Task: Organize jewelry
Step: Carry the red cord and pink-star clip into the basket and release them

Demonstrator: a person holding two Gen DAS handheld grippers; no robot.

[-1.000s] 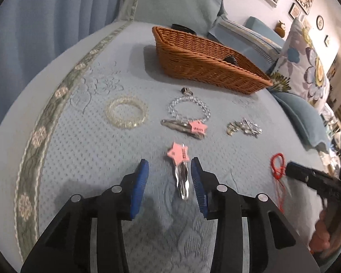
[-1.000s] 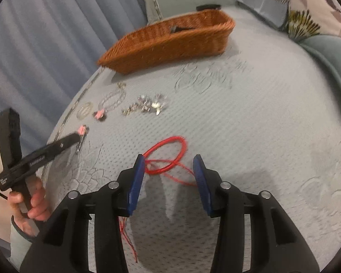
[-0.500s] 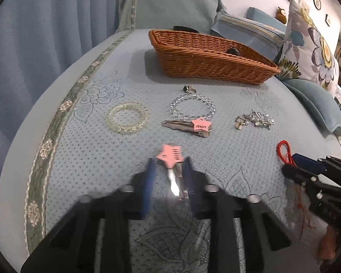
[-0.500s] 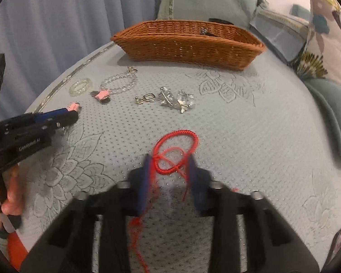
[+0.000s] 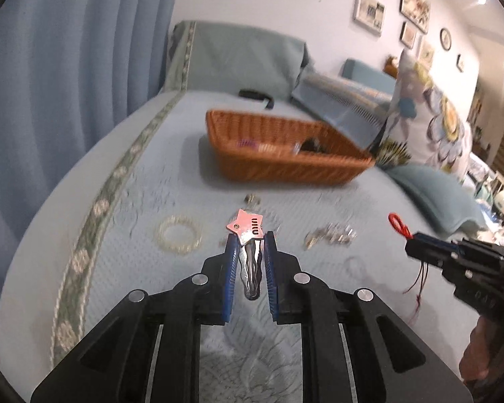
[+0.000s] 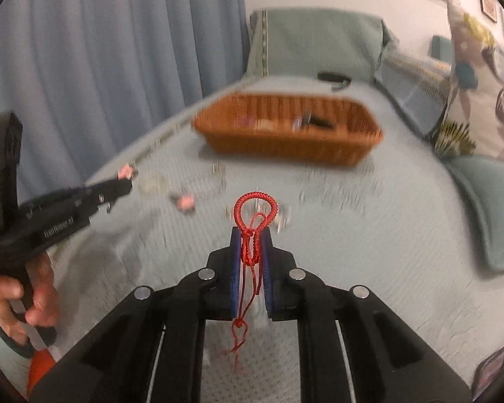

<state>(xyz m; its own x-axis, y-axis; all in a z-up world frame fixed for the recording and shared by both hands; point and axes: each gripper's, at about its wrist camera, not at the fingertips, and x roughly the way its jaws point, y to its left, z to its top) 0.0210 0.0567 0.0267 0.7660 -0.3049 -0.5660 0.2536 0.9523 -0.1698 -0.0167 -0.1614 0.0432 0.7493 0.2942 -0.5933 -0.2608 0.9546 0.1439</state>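
Left wrist view: your left gripper (image 5: pixel 249 247) pinches a silver hair clip (image 5: pixel 251 268) with a pink star, lifted off the bedspread (image 5: pixel 117 268). A pale bead bracelet (image 5: pixel 179 238) lies left, the wicker basket (image 5: pixel 285 164) far.

Right wrist view: your right gripper (image 6: pixel 251 240) clamps a red cord bracelet (image 6: pixel 253 225), tails dangling. The basket (image 6: pixel 285 141) sits far, open bedspread (image 6: pixel 386 235) right.

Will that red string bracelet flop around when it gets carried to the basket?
Probably. The red string bracelet, pinched in the right gripper, trails loose tails below, so it looks floppy and light. Its braided loop keeps a rounded shape, so that part seems a bit firmer. The tails might snag.
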